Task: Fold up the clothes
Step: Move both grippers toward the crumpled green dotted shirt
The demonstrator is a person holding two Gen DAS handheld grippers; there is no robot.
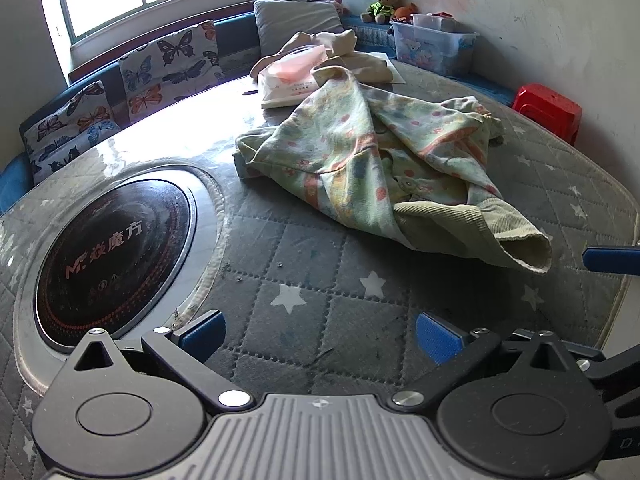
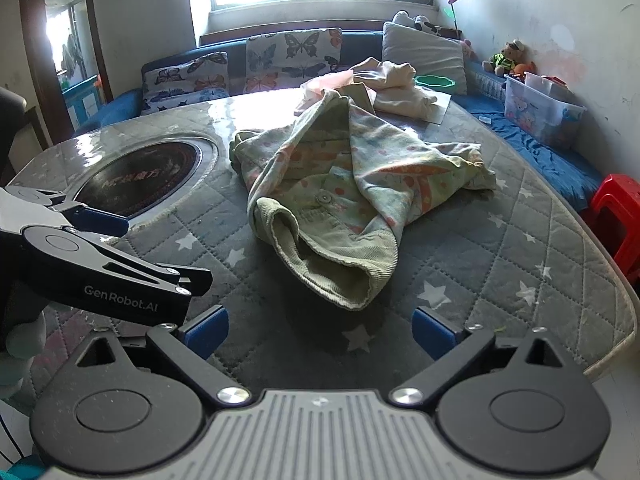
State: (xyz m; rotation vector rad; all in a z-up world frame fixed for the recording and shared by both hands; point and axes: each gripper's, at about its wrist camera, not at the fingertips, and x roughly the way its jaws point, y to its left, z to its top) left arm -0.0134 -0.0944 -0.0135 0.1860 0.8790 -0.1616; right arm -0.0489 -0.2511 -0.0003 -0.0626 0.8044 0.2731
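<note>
Clearly nothing is folded yet: the crumpled printed garment lies mid-frame on the quilted counter. Left gripper and right gripper hover empty, fingers spread. Next, probably, grab the cuff and spread it flat.

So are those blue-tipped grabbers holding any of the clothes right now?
No, nothing is held. The left gripper and right gripper are both open above the grey quilted table cover, short of the crumpled pale green patterned garment.
</note>
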